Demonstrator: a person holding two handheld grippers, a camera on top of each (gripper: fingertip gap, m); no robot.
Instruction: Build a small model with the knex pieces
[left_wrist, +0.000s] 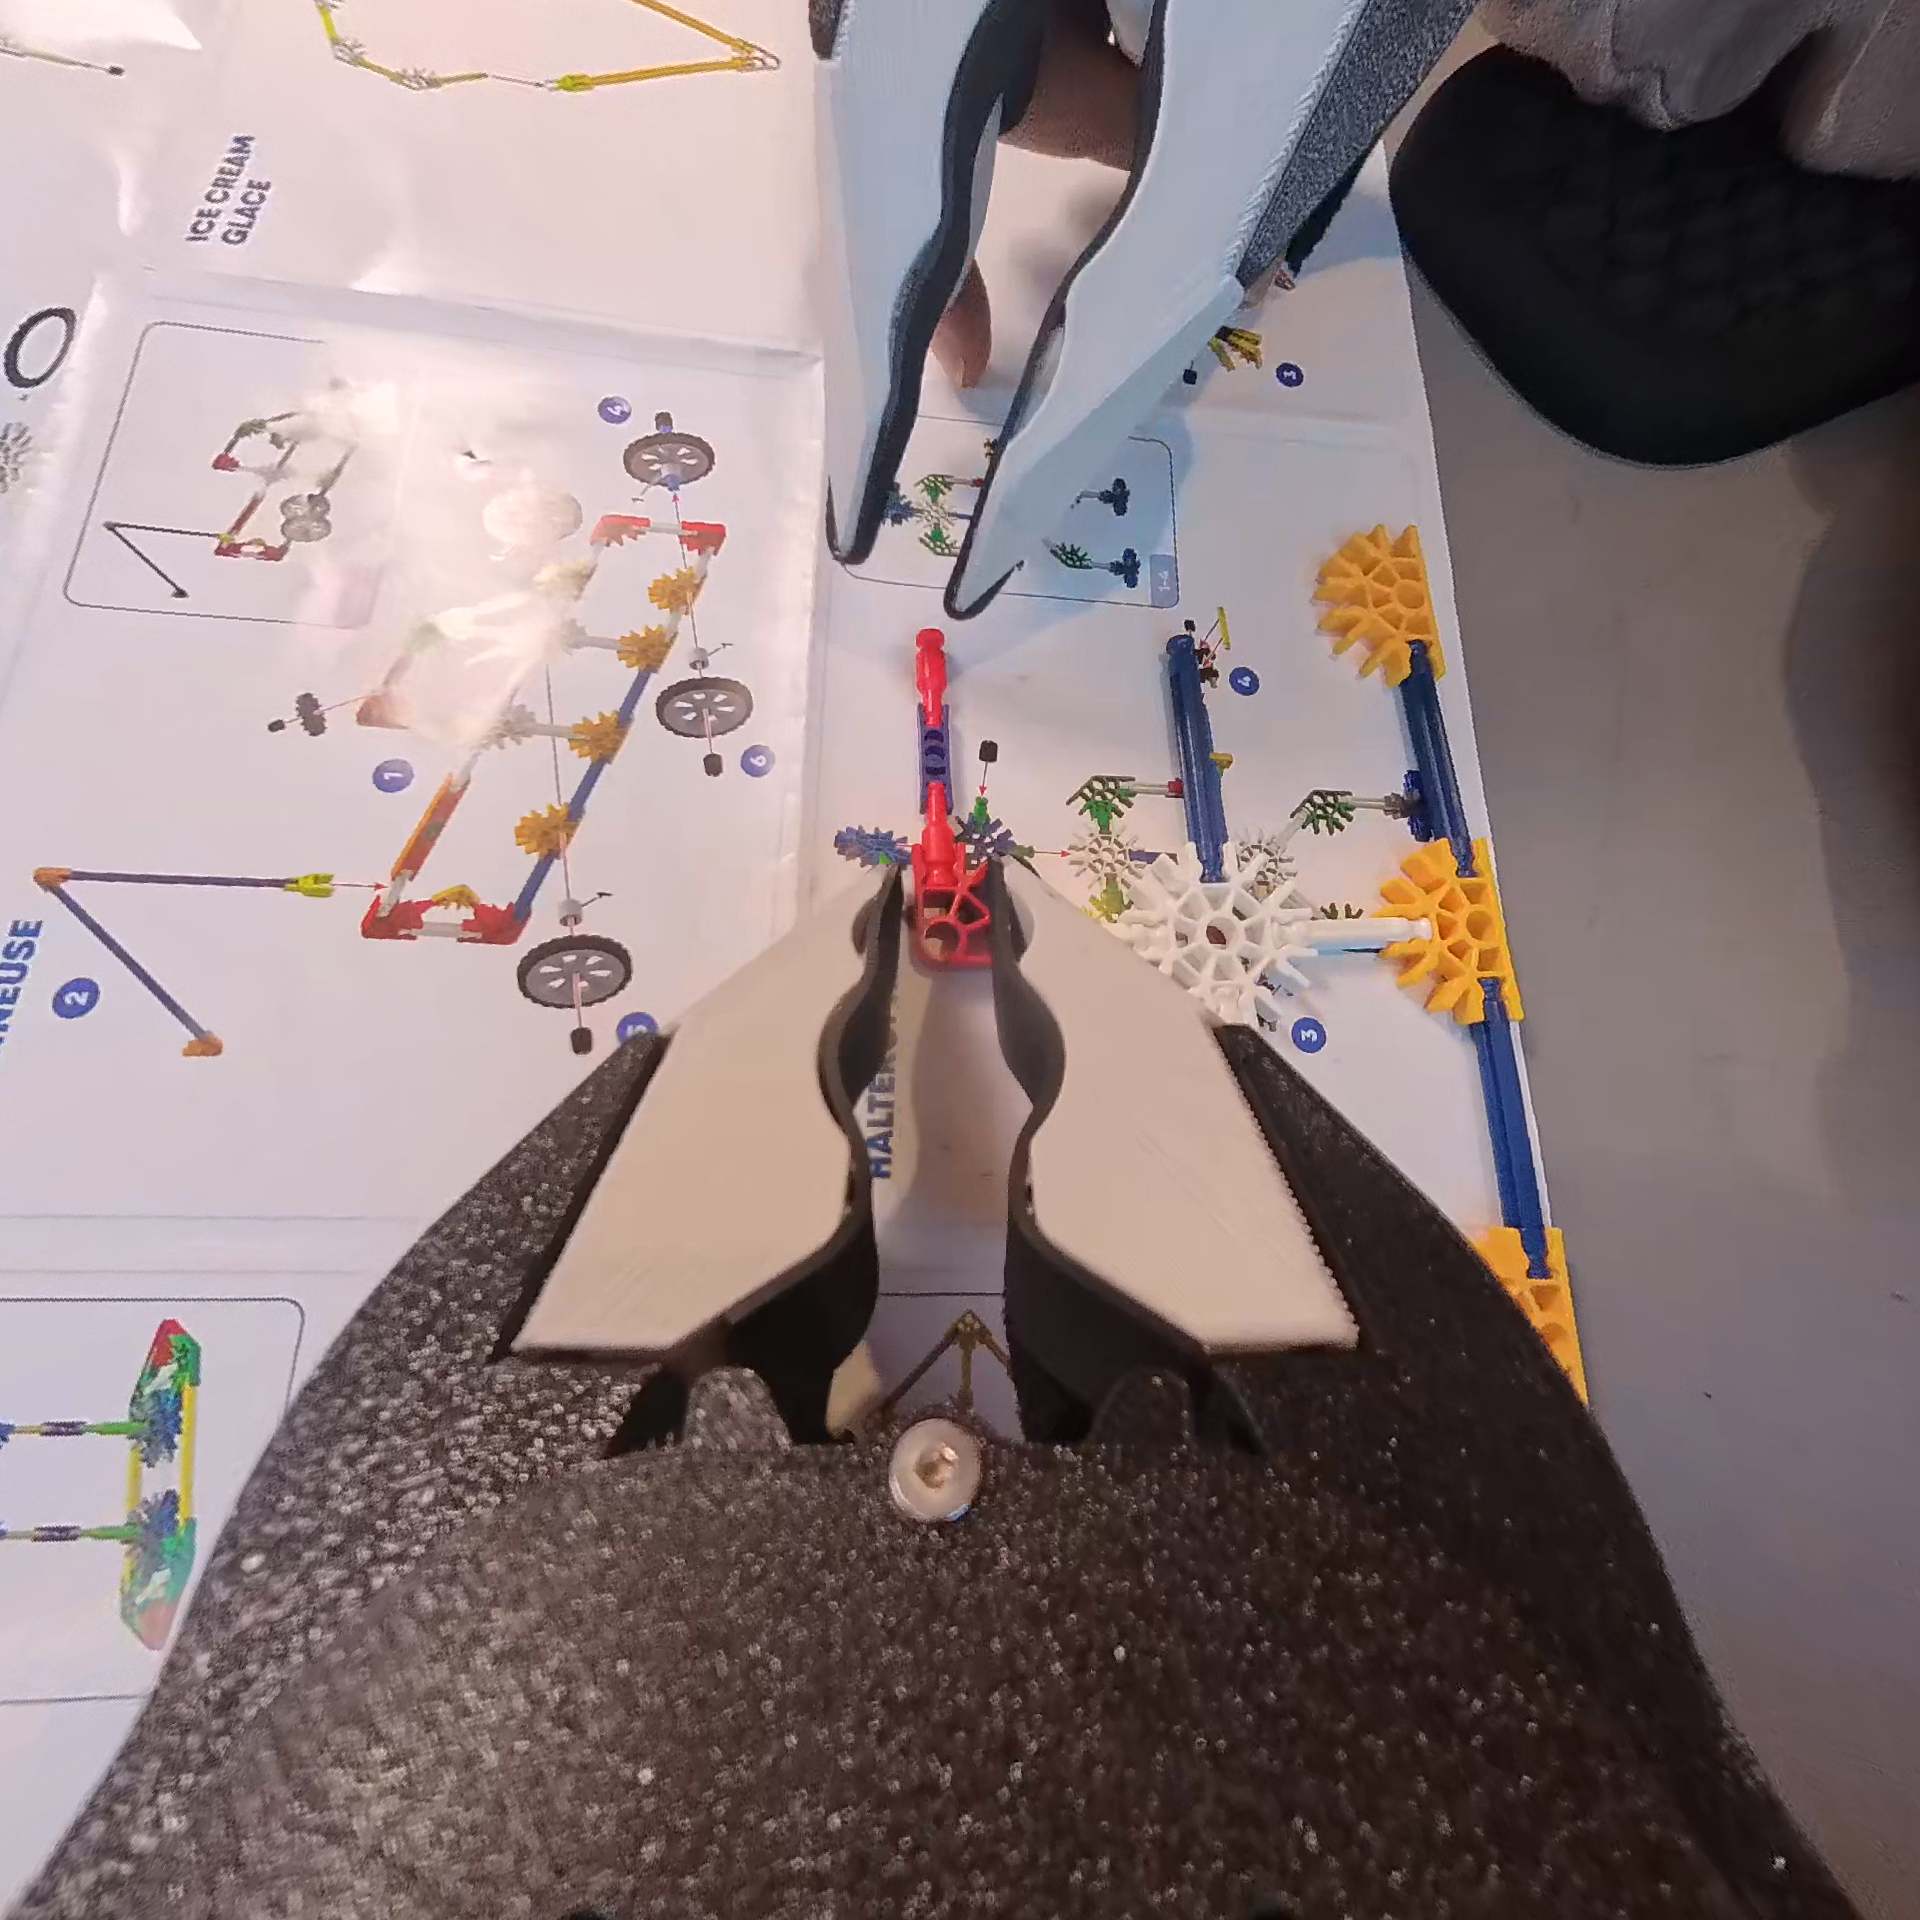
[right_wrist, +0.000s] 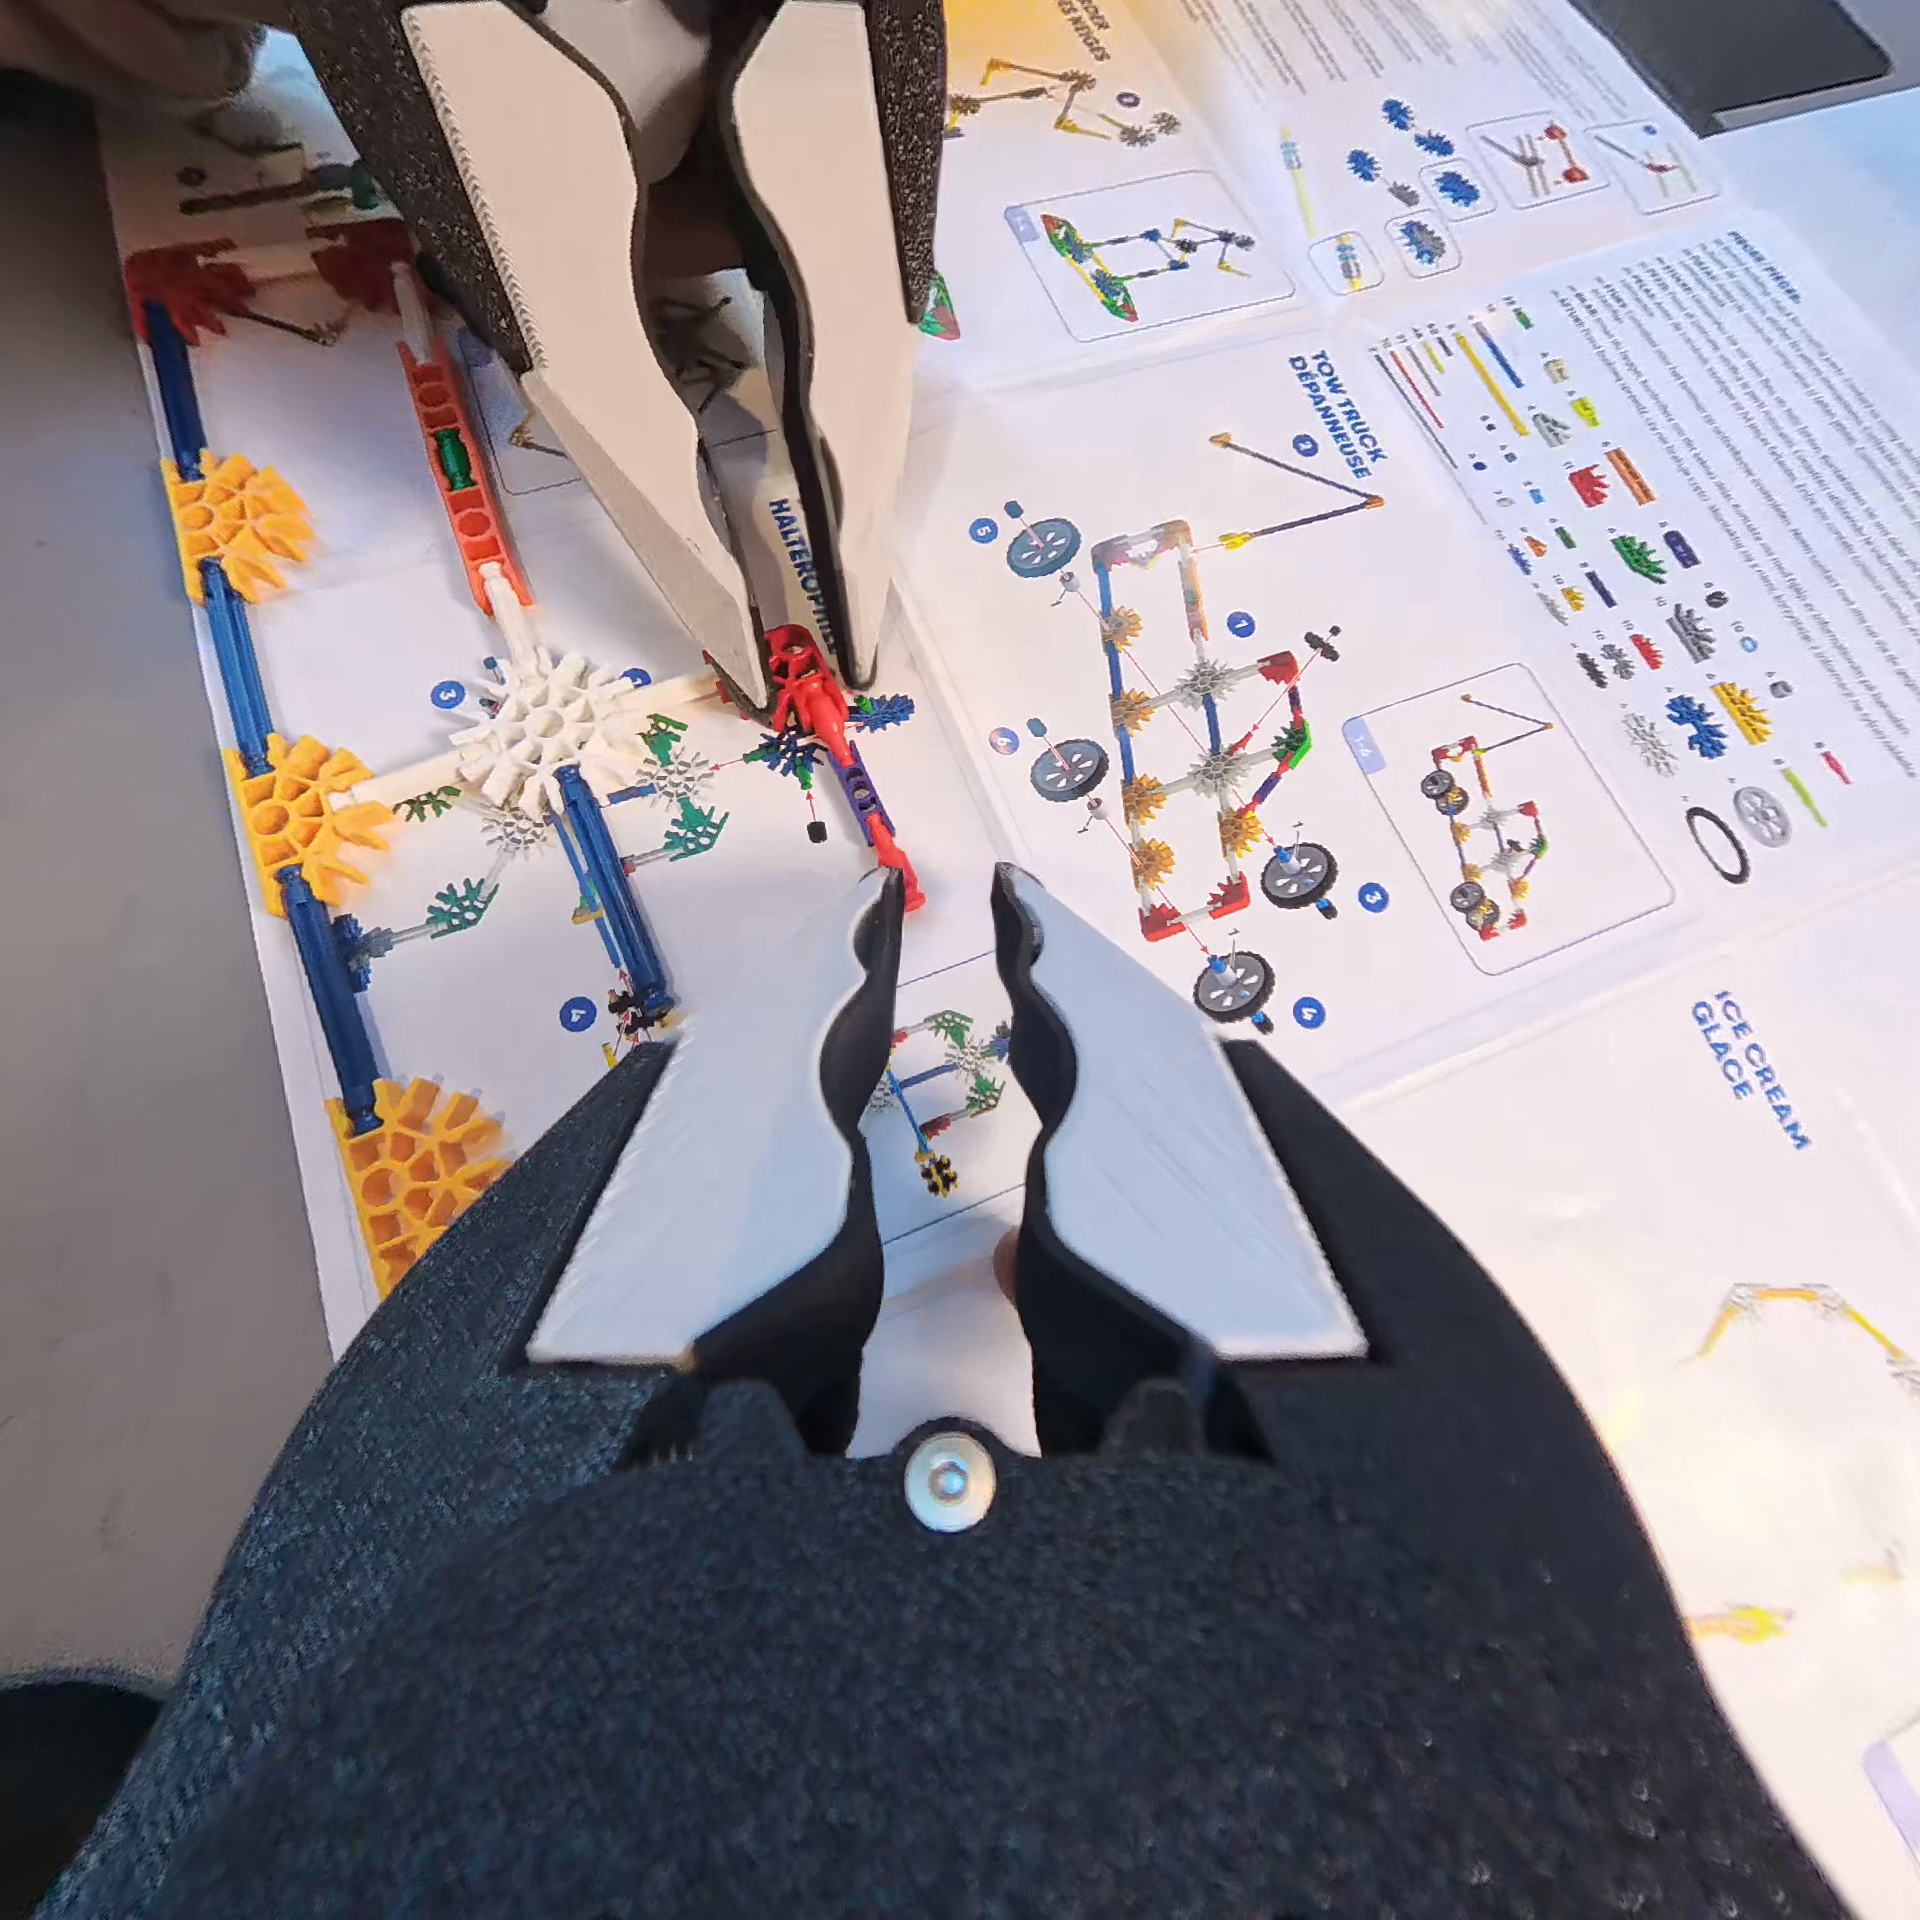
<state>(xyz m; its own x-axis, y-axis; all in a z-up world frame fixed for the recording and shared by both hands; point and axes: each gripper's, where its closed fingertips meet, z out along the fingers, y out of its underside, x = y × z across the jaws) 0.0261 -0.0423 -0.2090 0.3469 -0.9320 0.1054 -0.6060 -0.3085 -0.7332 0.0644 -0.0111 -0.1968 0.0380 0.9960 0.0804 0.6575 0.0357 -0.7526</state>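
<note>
My left gripper (left_wrist: 943, 878) is shut on a red corner connector (left_wrist: 951, 920) lying on a printed instruction sheet (left_wrist: 416, 1091). A red rod (left_wrist: 932, 675) with a purple clip (left_wrist: 933, 748) on it sticks out forward from the connector. My right gripper (right_wrist: 945, 878) is open and empty, its left fingertip right beside the far end of the red rod (right_wrist: 902, 878). In the right wrist view the left gripper (right_wrist: 805, 686) comes in from the top, closed on the red connector (right_wrist: 795, 660). In the left wrist view the right gripper (left_wrist: 909, 577) faces mine.
A built frame lies along the sheet's edge: a white snowflake connector (left_wrist: 1210, 925), yellow connectors (left_wrist: 1455, 925), blue rods (left_wrist: 1195, 748) and an orange piece (right_wrist: 468, 488). A dark cushion (left_wrist: 1662, 260) sits beyond the grey table (left_wrist: 1714, 831). A fingertip (left_wrist: 966, 322) shows behind the right gripper. Some 6 cm of space lies between my two pairs of fingers.
</note>
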